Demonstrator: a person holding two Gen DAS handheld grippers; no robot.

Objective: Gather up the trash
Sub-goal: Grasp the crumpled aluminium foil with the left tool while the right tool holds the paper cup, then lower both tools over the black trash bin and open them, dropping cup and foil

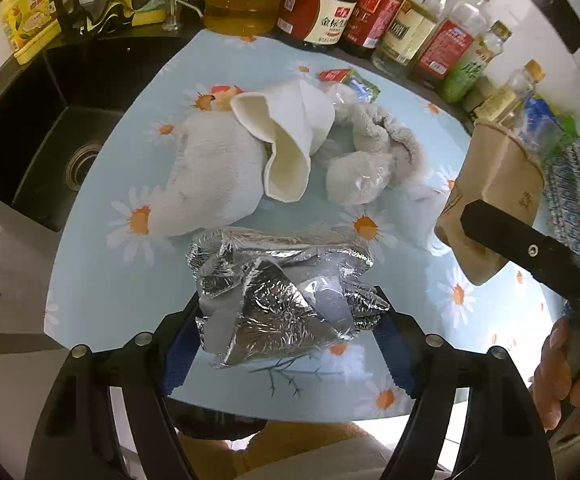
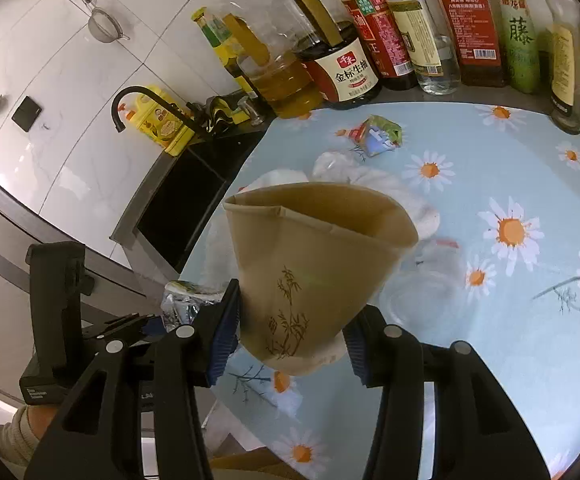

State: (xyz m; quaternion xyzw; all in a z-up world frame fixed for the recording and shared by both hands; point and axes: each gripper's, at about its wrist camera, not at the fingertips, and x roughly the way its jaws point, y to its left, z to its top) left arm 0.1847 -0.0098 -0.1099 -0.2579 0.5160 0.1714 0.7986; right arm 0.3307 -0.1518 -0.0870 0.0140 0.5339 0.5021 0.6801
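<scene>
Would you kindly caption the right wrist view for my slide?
Right gripper holds a squashed brown paper cup above the daisy-print table.

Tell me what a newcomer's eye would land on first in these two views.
First, the crumpled silver foil wrapper gripped in the left tool near the front edge of the daisy-print blue tablecloth. Next, the squashed brown paper cup with a bamboo drawing clamped in the right tool above the cloth. Behind them sits a pile of white paper cup, tissues and plastic, with a row of sauce and oil bottles along the wall.
</scene>
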